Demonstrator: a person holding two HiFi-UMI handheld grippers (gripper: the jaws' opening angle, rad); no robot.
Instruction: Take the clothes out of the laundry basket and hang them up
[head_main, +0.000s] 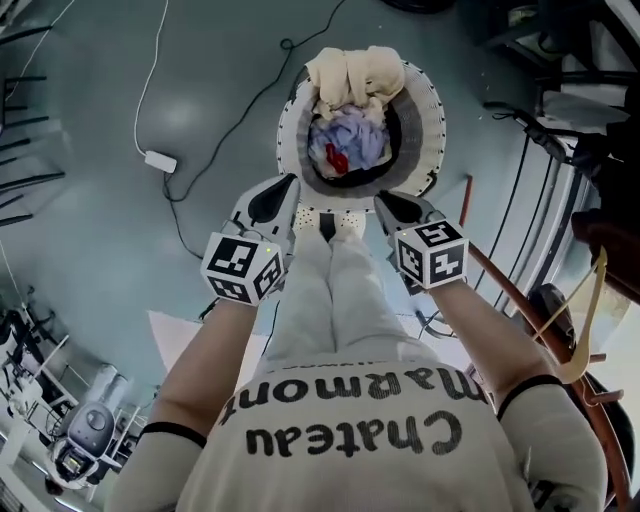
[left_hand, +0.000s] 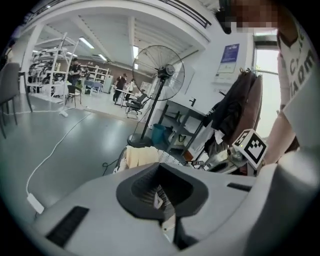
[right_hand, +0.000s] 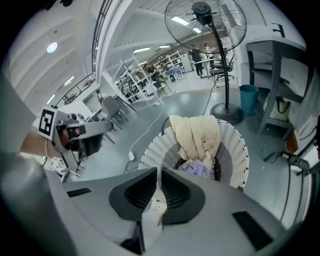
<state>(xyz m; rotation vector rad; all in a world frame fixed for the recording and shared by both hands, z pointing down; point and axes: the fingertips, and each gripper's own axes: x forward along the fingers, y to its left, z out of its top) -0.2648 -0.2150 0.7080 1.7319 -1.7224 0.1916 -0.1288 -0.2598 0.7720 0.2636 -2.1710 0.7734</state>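
Laundry basket (head_main: 432, 110) just beyond left hand-held gripper (head_main: 288, 190) and right hand-held gripper (head_main: 386, 204)

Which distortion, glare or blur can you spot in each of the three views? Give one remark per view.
Head view: even light, the laundry basket sharp, room edges curved. Left gripper view: dark round corners, the bright opening at right washed out, the left claw slightly soft. Right gripper view: the fan pole bows, a ceiling lamp glares, the right claw soft.
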